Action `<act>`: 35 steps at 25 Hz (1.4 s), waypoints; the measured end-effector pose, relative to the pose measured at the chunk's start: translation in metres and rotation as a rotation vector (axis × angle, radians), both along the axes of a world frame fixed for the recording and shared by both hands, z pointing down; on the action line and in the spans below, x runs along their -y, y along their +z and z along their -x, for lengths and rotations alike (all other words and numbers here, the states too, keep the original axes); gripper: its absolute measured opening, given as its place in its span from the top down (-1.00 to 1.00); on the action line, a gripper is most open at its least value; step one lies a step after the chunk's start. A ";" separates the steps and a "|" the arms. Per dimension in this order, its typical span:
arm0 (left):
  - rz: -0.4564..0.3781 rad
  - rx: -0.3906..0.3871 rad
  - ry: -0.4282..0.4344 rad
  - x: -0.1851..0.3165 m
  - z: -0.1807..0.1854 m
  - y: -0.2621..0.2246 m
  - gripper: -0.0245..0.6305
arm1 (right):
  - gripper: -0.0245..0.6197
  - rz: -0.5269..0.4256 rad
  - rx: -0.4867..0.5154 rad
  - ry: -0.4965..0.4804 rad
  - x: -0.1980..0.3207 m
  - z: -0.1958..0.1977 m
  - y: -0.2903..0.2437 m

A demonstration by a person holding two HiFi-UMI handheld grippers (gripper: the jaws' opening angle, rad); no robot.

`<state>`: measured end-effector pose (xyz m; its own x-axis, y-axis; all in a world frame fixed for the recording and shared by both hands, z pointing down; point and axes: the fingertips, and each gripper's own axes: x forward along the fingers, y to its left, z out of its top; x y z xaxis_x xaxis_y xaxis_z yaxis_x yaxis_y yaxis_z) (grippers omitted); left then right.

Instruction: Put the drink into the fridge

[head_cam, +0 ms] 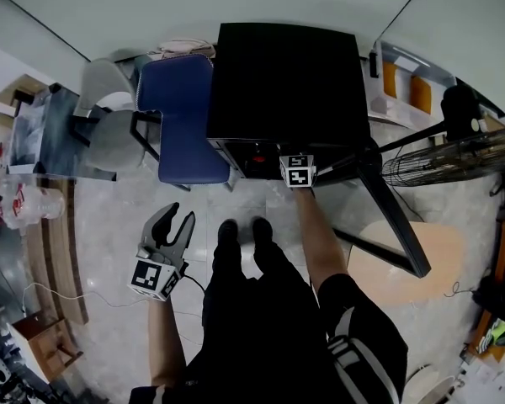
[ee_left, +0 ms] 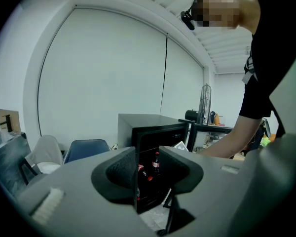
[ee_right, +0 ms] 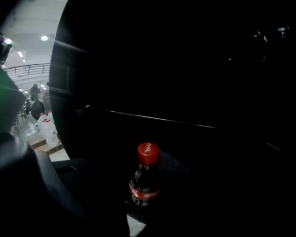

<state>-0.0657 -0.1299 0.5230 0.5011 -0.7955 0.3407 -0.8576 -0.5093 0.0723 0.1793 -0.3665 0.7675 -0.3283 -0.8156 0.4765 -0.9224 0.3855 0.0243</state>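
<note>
Between the jaws of the right gripper: the cola bottle, upright with its red cap on top, inside the dark fridge.
Right gripper's grip: pinching the bottle low on its body.
Handling: probably hefty with liquid; stiff, smooth plastic that may slip, so the body suits the pads better than the cap.
Left gripper: jaws spread, empty, fridge well ahead.

An office-like workroom, as I saw it through the rig.
I looked down on a pale tiled floor with a blue chair and grey chairs beside a small black fridge, a caged fan, and wide white blinds.
</note>
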 end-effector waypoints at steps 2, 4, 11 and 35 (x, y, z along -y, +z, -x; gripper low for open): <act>-0.007 0.001 0.002 0.001 -0.002 -0.003 0.47 | 0.51 -0.004 0.004 0.013 0.005 -0.001 0.001; -0.013 0.000 0.006 -0.001 -0.001 -0.001 0.47 | 0.51 -0.007 0.005 0.018 0.009 -0.001 0.001; 0.000 -0.009 -0.002 -0.004 0.001 0.003 0.47 | 0.50 -0.036 -0.017 -0.018 0.012 0.006 -0.001; -0.012 -0.011 0.004 -0.002 -0.007 -0.003 0.47 | 0.15 0.012 0.027 -0.020 0.000 -0.004 0.002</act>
<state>-0.0588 -0.1277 0.5204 0.5080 -0.7974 0.3258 -0.8547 -0.5135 0.0759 0.1833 -0.3667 0.7692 -0.3575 -0.8028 0.4773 -0.9147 0.4042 -0.0053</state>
